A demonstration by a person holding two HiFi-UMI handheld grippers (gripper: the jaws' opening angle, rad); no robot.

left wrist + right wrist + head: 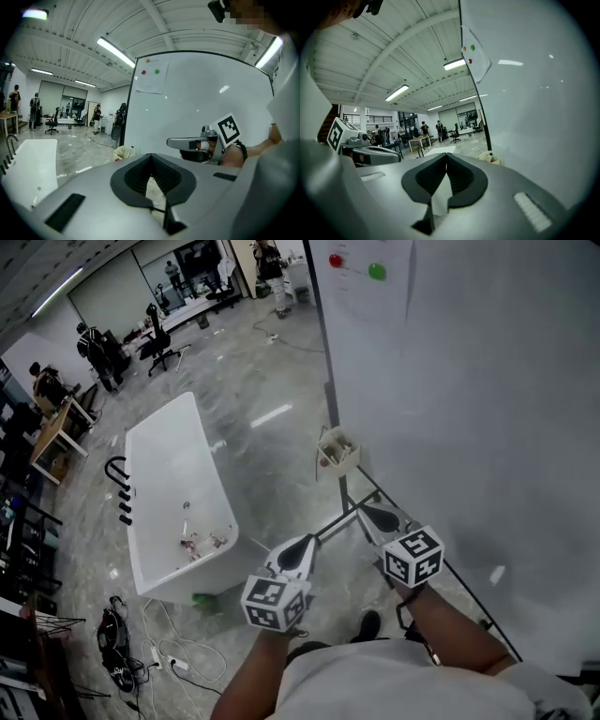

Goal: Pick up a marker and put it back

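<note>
A small cream holder (337, 451) with markers in it hangs on the left edge of the whiteboard (469, 409); it also shows as the holder (123, 152) and the holder (492, 158) in the two gripper views. Both grippers are held side by side below it, apart from it. My left gripper (307, 544) is shut with nothing in it; its tips meet at the left gripper (150, 155). To its right, my right gripper (369, 513) is also shut and empty, seen as the right gripper (446, 154) in its own view. No single marker can be made out clearly.
A white bathtub (173, 493) stands on the grey floor to the left, with cables (159, 652) near its foot. The whiteboard's black stand legs (352, 507) run under the grippers. People, chairs and desks (56, 418) are far off at the back left.
</note>
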